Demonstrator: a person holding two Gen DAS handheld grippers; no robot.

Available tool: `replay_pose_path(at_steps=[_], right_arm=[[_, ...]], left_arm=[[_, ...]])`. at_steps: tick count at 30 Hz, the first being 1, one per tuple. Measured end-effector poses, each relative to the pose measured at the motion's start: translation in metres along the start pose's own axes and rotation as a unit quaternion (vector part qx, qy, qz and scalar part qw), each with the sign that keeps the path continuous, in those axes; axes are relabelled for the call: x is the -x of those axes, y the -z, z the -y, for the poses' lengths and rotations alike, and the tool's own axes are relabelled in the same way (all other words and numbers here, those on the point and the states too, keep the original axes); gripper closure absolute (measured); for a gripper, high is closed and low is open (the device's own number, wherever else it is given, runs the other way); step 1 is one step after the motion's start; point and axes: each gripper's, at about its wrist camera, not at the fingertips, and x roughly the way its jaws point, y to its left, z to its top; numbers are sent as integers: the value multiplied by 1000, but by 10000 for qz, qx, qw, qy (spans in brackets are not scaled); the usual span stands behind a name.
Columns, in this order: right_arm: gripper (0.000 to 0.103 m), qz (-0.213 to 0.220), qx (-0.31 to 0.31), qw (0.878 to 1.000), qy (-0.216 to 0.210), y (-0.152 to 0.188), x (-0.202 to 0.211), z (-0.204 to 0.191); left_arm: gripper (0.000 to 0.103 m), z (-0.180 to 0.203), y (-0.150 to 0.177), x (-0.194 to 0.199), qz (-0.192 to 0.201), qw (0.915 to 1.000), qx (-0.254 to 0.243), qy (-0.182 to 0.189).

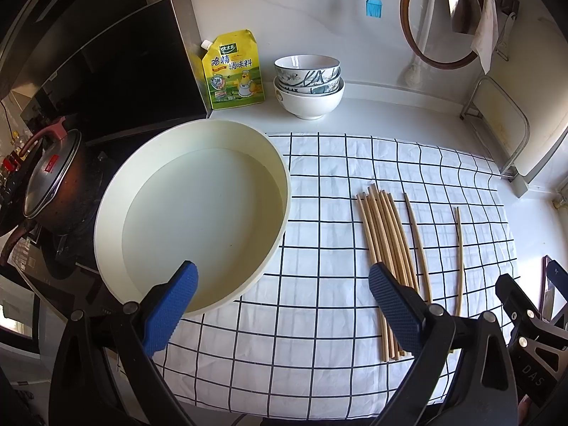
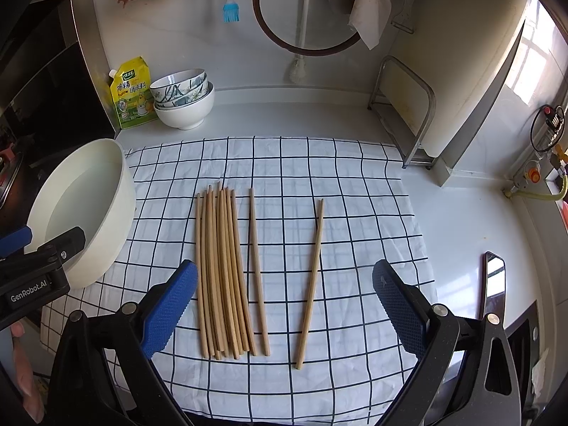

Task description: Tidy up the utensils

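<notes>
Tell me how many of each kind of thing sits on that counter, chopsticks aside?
Stacked bowls: 3
Cream basin: 1
Yellow seasoning pouch: 1
Checked cloth: 1
Loose single chopsticks aside from the bundle: 2
Total: 8

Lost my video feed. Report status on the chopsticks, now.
Left gripper and right gripper open, empty. Chopstick bundle on checkered cloth, two single chopsticks lying apart to its right. Nothing blocking.

cloth R side open | basin blocks L | bowls at back wall
</notes>
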Motion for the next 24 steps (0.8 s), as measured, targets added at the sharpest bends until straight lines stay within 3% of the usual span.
replay_pose_path(at_steps=[24], right_arm=[[9,42,-26,10000,-19,0,8,1]], left_arm=[[8,-1,-2,3,41,10000,5,-5]])
